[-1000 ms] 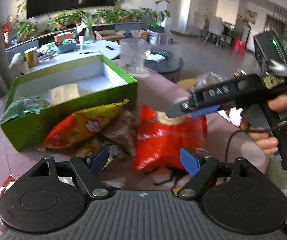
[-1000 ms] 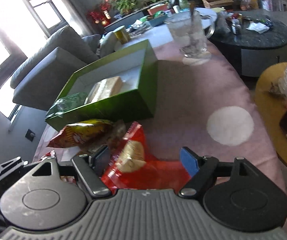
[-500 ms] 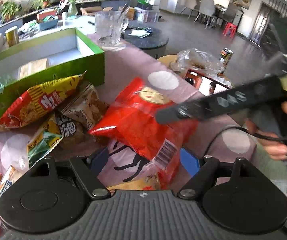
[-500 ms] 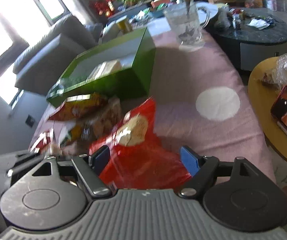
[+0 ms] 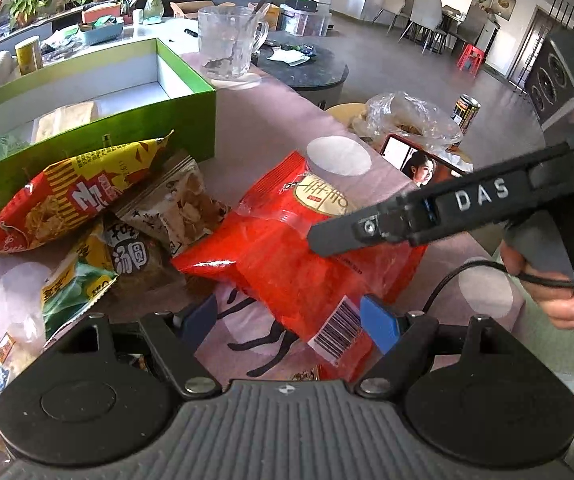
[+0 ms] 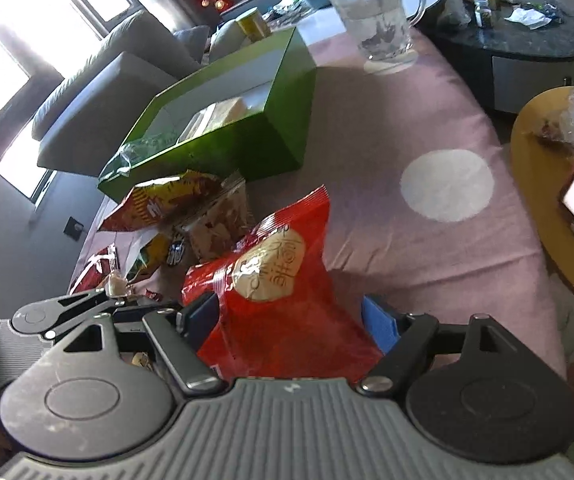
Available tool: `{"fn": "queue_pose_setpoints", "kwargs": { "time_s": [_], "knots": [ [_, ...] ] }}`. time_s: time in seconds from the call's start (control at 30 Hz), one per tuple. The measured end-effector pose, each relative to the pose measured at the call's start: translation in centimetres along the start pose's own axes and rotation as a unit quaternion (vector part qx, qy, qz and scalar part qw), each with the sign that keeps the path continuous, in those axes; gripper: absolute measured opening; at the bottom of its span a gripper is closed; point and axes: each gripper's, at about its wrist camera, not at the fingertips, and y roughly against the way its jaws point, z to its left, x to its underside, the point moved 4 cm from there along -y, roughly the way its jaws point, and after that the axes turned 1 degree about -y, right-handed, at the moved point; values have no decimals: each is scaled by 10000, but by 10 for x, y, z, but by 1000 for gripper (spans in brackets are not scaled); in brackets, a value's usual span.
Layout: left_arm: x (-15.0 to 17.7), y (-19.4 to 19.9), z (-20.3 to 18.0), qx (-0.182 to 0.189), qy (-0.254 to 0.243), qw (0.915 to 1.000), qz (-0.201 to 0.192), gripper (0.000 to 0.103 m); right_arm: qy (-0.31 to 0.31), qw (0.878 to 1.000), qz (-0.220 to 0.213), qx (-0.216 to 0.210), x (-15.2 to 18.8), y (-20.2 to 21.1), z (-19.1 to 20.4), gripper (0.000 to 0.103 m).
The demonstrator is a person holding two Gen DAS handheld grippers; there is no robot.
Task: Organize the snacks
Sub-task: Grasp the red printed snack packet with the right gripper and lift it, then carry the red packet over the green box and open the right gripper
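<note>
right gripper (image 6: 291,320): fingers spread apart with the red snack bag (image 6: 283,292) between them; whether the pads touch the bag i cannot tell
left gripper (image 5: 289,320): fingers apart, low over the barcode end of the red snack bag (image 5: 299,256), gripping nothing
red snack bag: lying on the pink dotted worktop (image 6: 427,168), just right of the heap
yellow-red bag (image 5: 67,196): on the heap, against the green box (image 5: 99,140)
green box: open, a pale packet inside
glass mug (image 5: 229,42): beyond the box
</note>
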Motion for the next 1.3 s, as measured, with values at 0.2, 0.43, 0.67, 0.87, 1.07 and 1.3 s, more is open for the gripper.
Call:
{"fn": "queue_pose_setpoints", "kwargs": {
  "time_s": [0.2,0.43,0.67,0.87,1.07,1.3],
  "knots": [
    [-8,-8,-1,254,100,9996,0,76,-23,9999,46,-145,3,0,-2,78],
    [-12,-14,-18,175,-242,9995,-136,76,196,9998,-19,-97,7,2,10,54],
    [-20,9,-25,19,-488,9975,-520,76,340,9988,-351,17,8,19,25,53],
    [-34,38,-25,-197,-619,9926,-1027,76,633,9945,-839,-6,-3,41,47,53],
    [-55,59,-12,-363,-724,9874,-1359,75,681,9921,-1034,-198,-24,43,63,53],
    [-80,75,3,-828,-953,9769,-1725,75,742,9891,-1184,-470,-52,35,83,53]
  ]
}}
